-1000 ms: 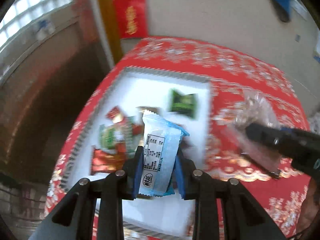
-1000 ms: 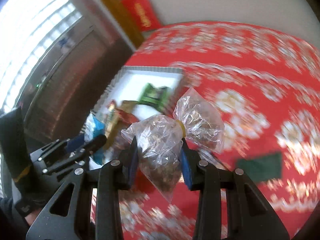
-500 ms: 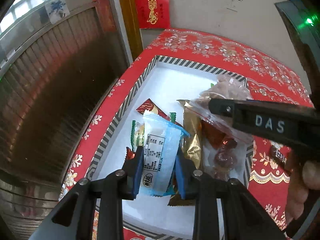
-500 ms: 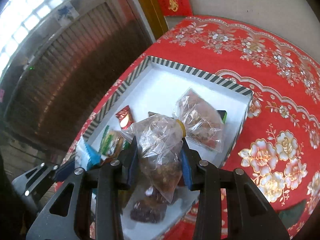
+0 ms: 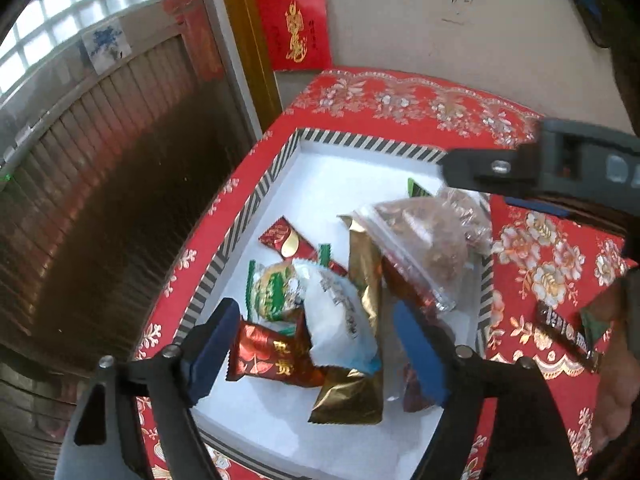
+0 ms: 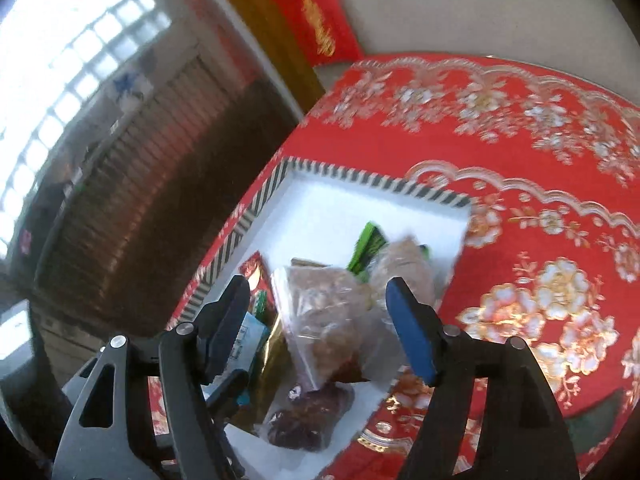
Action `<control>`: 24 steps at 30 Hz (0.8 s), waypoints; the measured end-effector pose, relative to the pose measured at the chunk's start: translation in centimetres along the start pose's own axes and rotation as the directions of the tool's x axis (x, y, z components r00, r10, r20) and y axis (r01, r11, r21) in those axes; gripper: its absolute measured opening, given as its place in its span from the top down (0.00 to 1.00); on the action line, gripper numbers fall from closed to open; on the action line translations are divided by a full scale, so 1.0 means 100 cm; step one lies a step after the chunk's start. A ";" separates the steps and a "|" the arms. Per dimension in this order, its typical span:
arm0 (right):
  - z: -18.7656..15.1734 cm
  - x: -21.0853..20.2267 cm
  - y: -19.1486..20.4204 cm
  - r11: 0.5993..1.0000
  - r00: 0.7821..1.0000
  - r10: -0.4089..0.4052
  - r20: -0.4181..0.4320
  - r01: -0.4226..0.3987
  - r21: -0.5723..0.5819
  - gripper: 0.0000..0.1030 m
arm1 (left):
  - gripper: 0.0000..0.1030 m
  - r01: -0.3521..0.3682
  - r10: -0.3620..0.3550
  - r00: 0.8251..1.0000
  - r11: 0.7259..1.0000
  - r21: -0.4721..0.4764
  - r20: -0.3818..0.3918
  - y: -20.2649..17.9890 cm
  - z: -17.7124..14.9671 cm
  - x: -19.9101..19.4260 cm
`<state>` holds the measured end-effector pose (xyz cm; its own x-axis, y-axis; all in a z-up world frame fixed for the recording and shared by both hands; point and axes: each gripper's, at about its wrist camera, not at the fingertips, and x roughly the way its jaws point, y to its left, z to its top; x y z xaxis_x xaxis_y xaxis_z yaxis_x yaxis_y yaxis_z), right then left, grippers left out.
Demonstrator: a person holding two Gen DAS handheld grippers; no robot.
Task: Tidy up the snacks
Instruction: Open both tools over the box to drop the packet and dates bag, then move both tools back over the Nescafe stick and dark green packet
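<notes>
1. Now the jaws of the left gripper [image 5: 316, 348] stand wide open and hold nothing; the white packet [image 5: 340, 316] lies between and just beyond them, on top of the other snacks.
2. The jaws of the right gripper [image 6: 324, 328] are wide open too, and empty. The clear bag [image 6: 332, 312] of brown pieces lies under them, leaning on the pile.
3. Both things are inside the tray [image 5: 360, 146], the white one with a striped rim. With them lie a gold packet [image 5: 360, 304], a red packet [image 5: 272, 356], a green-edged packet [image 5: 272, 288], and a dark red bag [image 6: 308, 412] near the front edge.
4. I judge the step to be the release: both snacks are put down in the tray and neither gripper touches them, as far as I can see.
5. On the red tabletop [image 5: 556, 248], right of the tray, a dark bar [image 5: 564, 332] lies outside it, with something green just beside it.
6. The next move probably calls for lifting both grippers clear without catching the loose plastic, then reaching with open jaws for the bar.
</notes>
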<state>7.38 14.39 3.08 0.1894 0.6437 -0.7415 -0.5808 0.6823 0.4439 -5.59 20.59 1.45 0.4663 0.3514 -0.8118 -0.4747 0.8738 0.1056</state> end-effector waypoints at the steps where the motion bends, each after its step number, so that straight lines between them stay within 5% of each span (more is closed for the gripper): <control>1: 0.000 -0.006 -0.005 1.000 1.000 0.004 0.010 -0.004 0.016 0.31 | 0.20 -0.007 0.007 1.000 1.000 -0.001 0.007 -0.002 0.001 -0.002; 6: -0.010 -0.051 -0.028 0.999 0.996 -0.017 0.089 0.013 0.044 0.31 | 0.20 0.027 -0.027 0.995 1.000 -0.003 0.097 -0.022 0.007 -0.024; 10: -0.025 -0.071 -0.052 0.985 0.978 -0.170 0.118 0.171 0.005 0.31 | 0.11 0.184 -0.203 0.968 0.974 0.134 0.147 -0.070 0.001 -0.047; 12: -0.035 -0.072 -0.069 0.971 0.968 -0.236 0.089 0.237 -0.003 0.31 | 0.11 0.305 -0.332 0.941 0.916 0.261 0.066 -0.105 -0.010 -0.044; 16: -0.063 -0.070 -0.085 0.945 0.949 -0.316 -0.007 0.314 -0.087 0.31 | 0.11 0.414 -0.415 0.906 0.831 0.372 -0.082 -0.154 -0.040 -0.037; 18: -0.072 -0.069 -0.085 0.930 0.949 -0.314 -0.034 0.301 -0.211 0.31 | 0.11 0.442 -0.428 0.895 0.821 0.361 -0.123 -0.163 -0.045 -0.033; 24: -0.080 -0.050 -0.089 0.795 0.919 -0.367 -0.147 0.227 -0.562 0.31 | 0.11 0.456 -0.409 0.888 0.842 0.288 -0.210 -0.170 -0.050 -0.019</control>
<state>5.28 2.38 -1.18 0.2703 0.2901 -0.9180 -0.8640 0.4937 -0.0983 -2.15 3.38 -1.72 0.4515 -0.1158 -0.8847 0.0282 0.9929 -0.1155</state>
